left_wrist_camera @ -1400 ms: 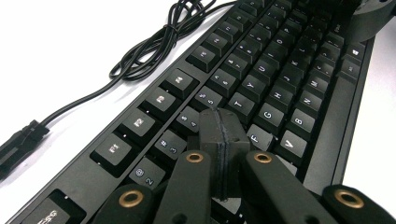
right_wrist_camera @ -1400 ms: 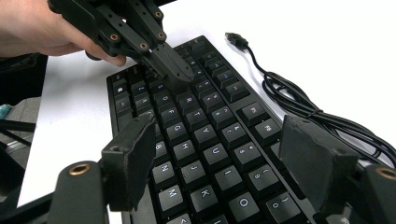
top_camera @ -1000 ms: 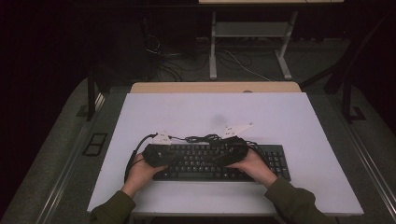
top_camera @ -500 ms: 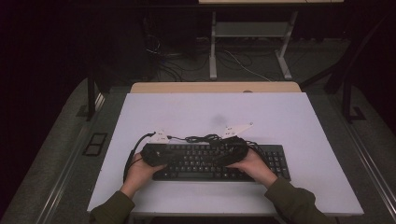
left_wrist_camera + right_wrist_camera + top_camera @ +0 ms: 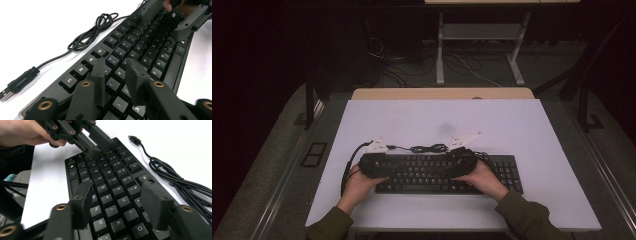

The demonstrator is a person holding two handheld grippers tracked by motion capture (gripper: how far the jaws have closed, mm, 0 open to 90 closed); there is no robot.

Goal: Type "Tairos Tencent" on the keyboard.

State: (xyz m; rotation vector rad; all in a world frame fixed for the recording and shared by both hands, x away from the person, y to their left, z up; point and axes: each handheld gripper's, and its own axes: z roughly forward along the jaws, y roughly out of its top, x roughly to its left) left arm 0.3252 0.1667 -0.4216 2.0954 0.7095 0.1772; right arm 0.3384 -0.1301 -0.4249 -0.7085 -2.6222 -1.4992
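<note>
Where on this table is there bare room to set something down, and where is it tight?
Free: the wide bare stretch of table behind the coiled cable, the strip right of the keyboard, and the near edge in front of it. Crowded: over the keys, where the left gripper and the right gripper hover.

Left gripper point(image 5: 115, 72), shut a second ago, now parted a little over the keyboard point(image 5: 140, 47), nothing pinched between the jaws. Right gripper point(image 5: 117, 200) narrowed from a wider spread, jaws hovering above the keys with nothing between them. Left hand point(image 5: 362, 182) shifted very slightly.
</note>
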